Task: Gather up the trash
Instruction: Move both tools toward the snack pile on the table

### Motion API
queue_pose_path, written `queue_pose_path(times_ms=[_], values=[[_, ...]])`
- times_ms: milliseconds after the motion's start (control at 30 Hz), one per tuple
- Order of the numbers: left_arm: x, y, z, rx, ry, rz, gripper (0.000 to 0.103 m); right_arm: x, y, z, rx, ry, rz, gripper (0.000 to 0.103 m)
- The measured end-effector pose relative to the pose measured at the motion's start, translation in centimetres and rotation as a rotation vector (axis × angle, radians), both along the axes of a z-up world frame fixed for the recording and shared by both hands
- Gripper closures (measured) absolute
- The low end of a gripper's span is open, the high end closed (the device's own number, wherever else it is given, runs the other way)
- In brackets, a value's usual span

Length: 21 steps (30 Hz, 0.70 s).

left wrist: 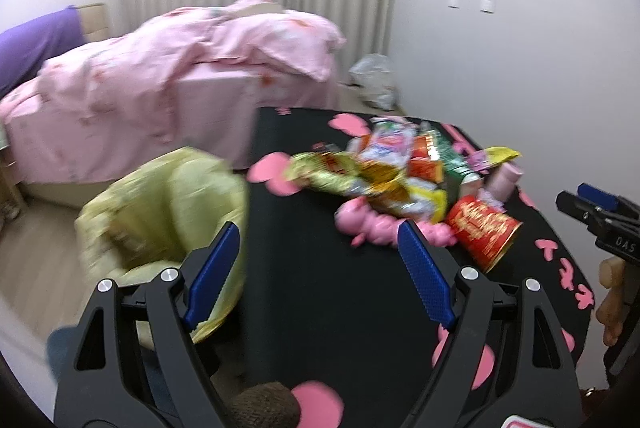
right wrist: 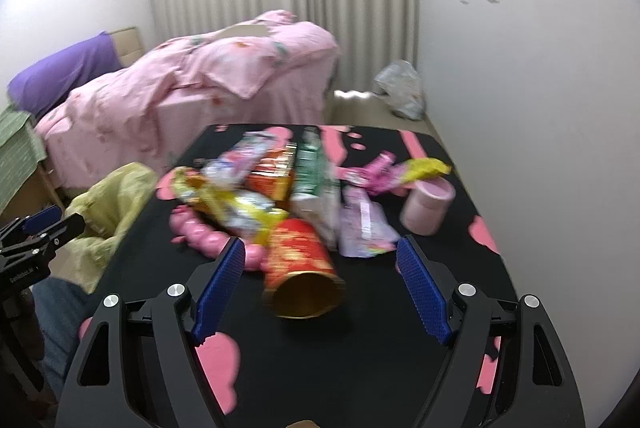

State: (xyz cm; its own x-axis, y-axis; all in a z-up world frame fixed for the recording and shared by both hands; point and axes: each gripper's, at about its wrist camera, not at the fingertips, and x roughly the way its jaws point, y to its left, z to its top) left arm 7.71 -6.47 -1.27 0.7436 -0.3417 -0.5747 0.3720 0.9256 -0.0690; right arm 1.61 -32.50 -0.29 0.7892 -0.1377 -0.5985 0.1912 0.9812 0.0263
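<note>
A heap of snack wrappers [left wrist: 384,167] [right wrist: 256,187] lies on the black table [left wrist: 320,288] [right wrist: 360,348]. A red and gold paper cup [left wrist: 486,228] [right wrist: 302,268] lies on its side at the heap's near edge, beside a pink plastic toy [left wrist: 380,226] [right wrist: 204,236]. A pink cup [right wrist: 428,203] stands at the right. My left gripper [left wrist: 320,240] is open above the table, left of the heap. Open too, my right gripper [right wrist: 320,260] has the red cup lying between and beyond its fingertips, untouched. A yellow-green trash bag [left wrist: 168,211] [right wrist: 108,203] hangs open off the table's left edge.
A bed with pink bedding [left wrist: 168,75] [right wrist: 192,83] stands behind the table. A white plastic bag [left wrist: 372,79] [right wrist: 400,87] lies on the floor by the curtain. The right gripper shows at the left view's right edge, the left gripper at the right view's left edge.
</note>
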Motion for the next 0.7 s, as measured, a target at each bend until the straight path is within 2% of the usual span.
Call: queue_pose_path(times_ms=[67,167,300,400,500,600,700], values=[[1.7,-1.7,0.0,-0.034,0.01,-0.057,0.025,0.1,-1.6,-0.4,0.006,-0.003,-0.023,0.028],[3.7,-3.2,-0.3,-0.05,0.029,-0.077,0.025,0.4,-3.3,-1.4,-0.004,0.007,-0.034,0.028],[5.9,-4.8,-1.7,-0.054,0.126,-0.081,0.025,1.3,-4.9,-2.9,-0.042,0.03,-0.026,0.028],[5.6,-6.5,-2.6,-0.105,0.179,-0.121,0.025,2.2,-6.6,-3.8,-0.089,0.038,-0.061,0.028],[4.5,-9.7,-3.4,-0.118,0.237,-0.234,0.025,2.9,-8.9,-4.0,-0.051,0.045,-0.095,0.028],[2.4,-12.9,-3.7,-0.057,0.223,-0.349,0.025,2.6,-11.0,-4.0,-0.018,0.03,-0.145,0.028],[0.9,-15.2,-4.6,0.016,0.211,-0.406,0.027,1.8,-12.4,-4.4,0.027,0.018,-0.17,0.028]])
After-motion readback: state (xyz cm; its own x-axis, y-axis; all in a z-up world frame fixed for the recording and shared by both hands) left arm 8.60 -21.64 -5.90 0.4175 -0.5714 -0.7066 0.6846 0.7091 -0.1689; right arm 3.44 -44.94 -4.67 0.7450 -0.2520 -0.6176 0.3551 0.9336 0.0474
